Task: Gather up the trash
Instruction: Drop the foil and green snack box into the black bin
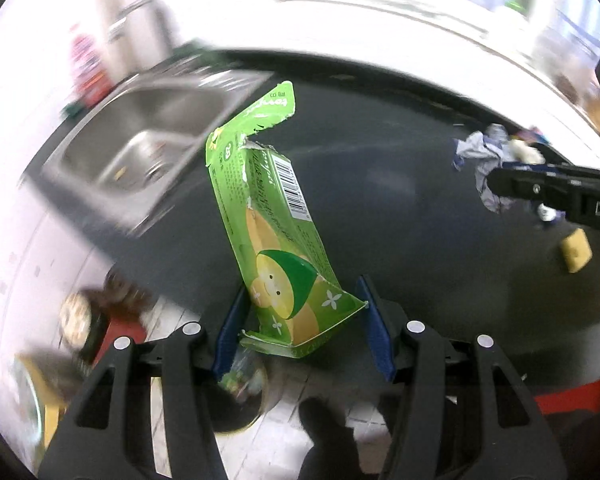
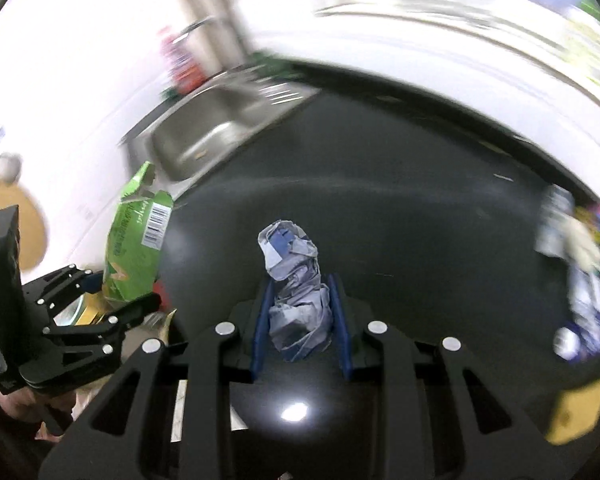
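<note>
One torn green carton (image 1: pixel 276 216) with barcode, flattened, top ripped.

I count two tongs: my left tongs (image 1: pixel 300 320) and my right tongs (image 2: pixel 300 320). One torn green carton (image 1: pixel 278 216) with a barcode. One crumpled wad of blue-and-white paper (image 2: pixel 296 292). One steel sink (image 1: pixel 152 136) with a single basin. One yellow sponge (image 1: pixel 576 255) on the dark desk (image 1: pixel 400 208). One blurred heap of mixed wrappers (image 2: pixel 580 264); I cannot count its pieces.
</note>
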{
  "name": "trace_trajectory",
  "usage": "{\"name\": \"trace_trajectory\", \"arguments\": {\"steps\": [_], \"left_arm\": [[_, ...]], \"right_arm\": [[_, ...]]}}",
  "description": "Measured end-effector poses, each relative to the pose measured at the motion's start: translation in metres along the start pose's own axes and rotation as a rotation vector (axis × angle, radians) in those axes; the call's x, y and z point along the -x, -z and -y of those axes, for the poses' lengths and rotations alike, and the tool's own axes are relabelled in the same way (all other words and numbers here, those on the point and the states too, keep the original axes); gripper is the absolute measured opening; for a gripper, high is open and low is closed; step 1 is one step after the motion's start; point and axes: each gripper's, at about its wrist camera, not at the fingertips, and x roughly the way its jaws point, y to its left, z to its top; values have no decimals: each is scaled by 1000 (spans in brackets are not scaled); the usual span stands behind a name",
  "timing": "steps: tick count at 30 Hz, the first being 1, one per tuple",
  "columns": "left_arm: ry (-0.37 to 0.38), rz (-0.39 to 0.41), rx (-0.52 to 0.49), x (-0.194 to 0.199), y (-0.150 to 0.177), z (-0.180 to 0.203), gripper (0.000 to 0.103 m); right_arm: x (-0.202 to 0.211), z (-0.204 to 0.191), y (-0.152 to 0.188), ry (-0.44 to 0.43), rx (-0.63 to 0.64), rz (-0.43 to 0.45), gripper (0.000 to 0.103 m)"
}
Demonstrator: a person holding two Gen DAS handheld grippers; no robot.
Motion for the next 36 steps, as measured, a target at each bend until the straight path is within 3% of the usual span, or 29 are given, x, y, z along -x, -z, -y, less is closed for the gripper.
{"name": "trace_trajectory", "arguments": {"steps": [4,8,15,26,34,35,36], "left_arm": [[-52,-43,130,9,45,-65,53],[-79,-87,221,12,87,-107,53],[-47,-171,315,0,145,-141,53],[-13,-200,363,-22,173,-162,53],[1,-213,384,-35,179,-176,54],[3,-214,387,-36,179,-176,56],[2,-218,393,-38,180,-177,59]], "right_arm": [[-39,-70,-7,-98,106,-69,28],[-80,-136,2,-178,213,-156,28],[-124,-213,34,-242,351,-290,28],[-174,-254,50,-227,401,-387,28],[-193,-272,45,-217,415,-387,28],[-195,-273,44,-214,417,-385,30],[-196,-274,42,-210,418,-382,40]]}}
